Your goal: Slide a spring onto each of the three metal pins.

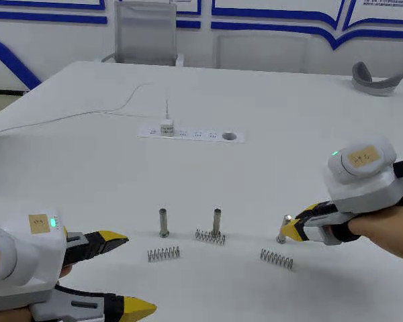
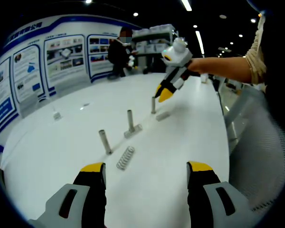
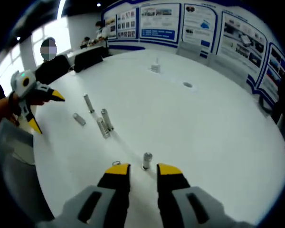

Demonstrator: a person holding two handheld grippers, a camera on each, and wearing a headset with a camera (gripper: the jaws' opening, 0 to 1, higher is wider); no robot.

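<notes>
Three short metal pins stand in a row on the white table (image 1: pixel 87 168): the left pin (image 1: pixel 164 223), the middle pin (image 1: pixel 217 221) and the right pin (image 1: pixel 282 229). A spring (image 1: pixel 164 253) lies in front of the left pin. Another spring (image 1: pixel 209 236) rests against the middle pin's foot, and a third spring (image 1: pixel 277 258) lies in front of the right pin. My right gripper (image 1: pixel 290 230) has its jaws a little apart, and the right pin (image 3: pixel 146 160) sits just ahead of the gap. My left gripper (image 1: pixel 131 274) is wide open and holds nothing, a short way from the nearest spring (image 2: pixel 126 157).
A white power strip (image 1: pixel 191 133) with a plugged-in adapter (image 1: pixel 166 127) and a thin cable (image 1: pixel 87 114) lies mid-table. A grey curved object (image 1: pixel 376 79) sits at the far right. A chair (image 1: pixel 146 33) stands behind the table.
</notes>
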